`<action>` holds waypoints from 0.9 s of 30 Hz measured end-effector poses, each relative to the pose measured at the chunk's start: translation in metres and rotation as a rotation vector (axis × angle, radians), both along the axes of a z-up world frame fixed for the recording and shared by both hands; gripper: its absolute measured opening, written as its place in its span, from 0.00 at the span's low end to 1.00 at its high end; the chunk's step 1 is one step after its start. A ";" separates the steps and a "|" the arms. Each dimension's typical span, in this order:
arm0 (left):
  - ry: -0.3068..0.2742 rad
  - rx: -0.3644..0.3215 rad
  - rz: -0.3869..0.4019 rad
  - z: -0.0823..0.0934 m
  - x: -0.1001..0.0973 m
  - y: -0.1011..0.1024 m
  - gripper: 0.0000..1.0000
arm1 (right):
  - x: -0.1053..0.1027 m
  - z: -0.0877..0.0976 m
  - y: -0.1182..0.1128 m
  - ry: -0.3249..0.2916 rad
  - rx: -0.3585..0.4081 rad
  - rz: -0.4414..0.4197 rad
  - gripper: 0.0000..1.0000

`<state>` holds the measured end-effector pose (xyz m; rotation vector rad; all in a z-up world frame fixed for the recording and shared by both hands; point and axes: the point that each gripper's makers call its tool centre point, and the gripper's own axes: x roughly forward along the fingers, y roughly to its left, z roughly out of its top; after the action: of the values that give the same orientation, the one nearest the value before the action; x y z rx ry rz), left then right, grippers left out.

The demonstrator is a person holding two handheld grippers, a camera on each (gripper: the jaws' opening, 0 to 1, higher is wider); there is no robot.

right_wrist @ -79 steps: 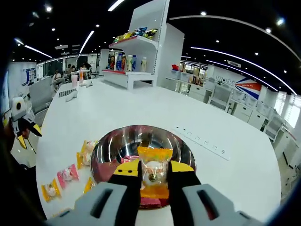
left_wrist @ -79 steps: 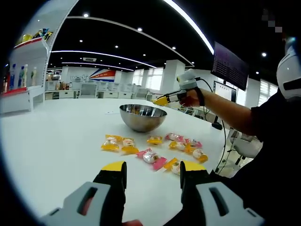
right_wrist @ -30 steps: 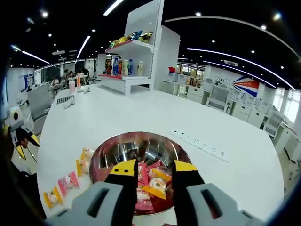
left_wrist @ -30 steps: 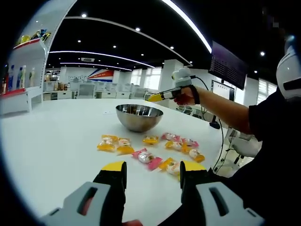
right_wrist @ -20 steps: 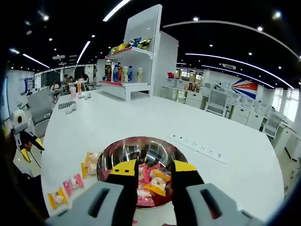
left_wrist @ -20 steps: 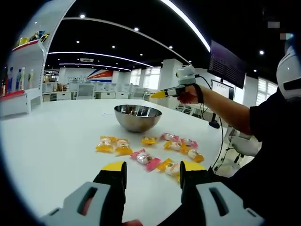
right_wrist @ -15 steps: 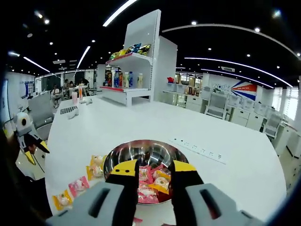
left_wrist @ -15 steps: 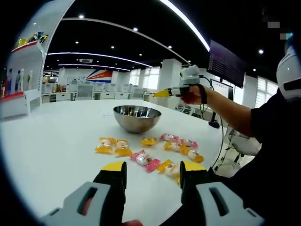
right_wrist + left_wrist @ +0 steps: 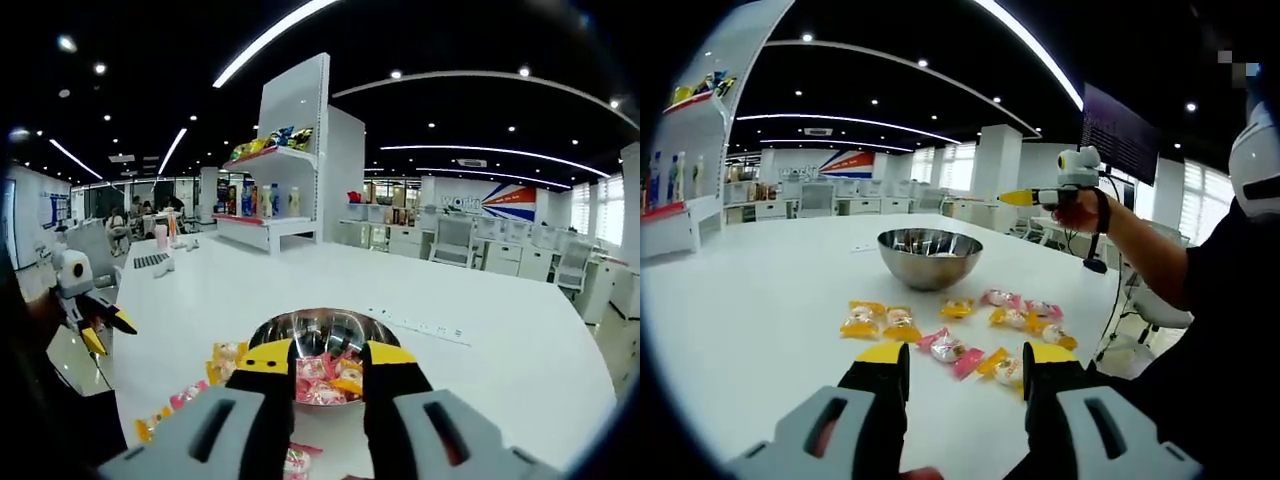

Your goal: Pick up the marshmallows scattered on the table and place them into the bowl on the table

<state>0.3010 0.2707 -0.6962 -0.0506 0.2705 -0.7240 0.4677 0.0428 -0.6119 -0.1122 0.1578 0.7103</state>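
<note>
Both claws spread, empty; bowl holds pink/yellow marshmallows, others on table.

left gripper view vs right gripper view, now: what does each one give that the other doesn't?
Left gripper view: the row of wrapped marshmallows laid out on the table in front of the bowl, and the right gripper held by a hand at the far right, above the table. Right gripper view: inside the bowl, pink and yellow packets already piled there, plus the shelf of bottles. Both share the bowl, the white table and some loose marshmallows.
</note>
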 end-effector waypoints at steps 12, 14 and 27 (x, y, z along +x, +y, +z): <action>-0.019 0.002 -0.002 0.010 0.010 0.000 0.46 | -0.051 0.000 -0.010 -0.090 0.034 -0.033 0.27; -0.023 0.001 -0.002 0.011 0.012 0.000 0.46 | -0.057 0.000 -0.012 -0.108 0.060 -0.047 0.27; -0.029 -0.002 0.009 0.017 0.019 0.004 0.48 | -0.089 -0.007 -0.026 -0.195 0.163 -0.089 0.26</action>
<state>0.3204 0.2743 -0.6793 -0.0431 0.2418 -0.7155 0.3785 0.0168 -0.6187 -0.0182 -0.0812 0.6167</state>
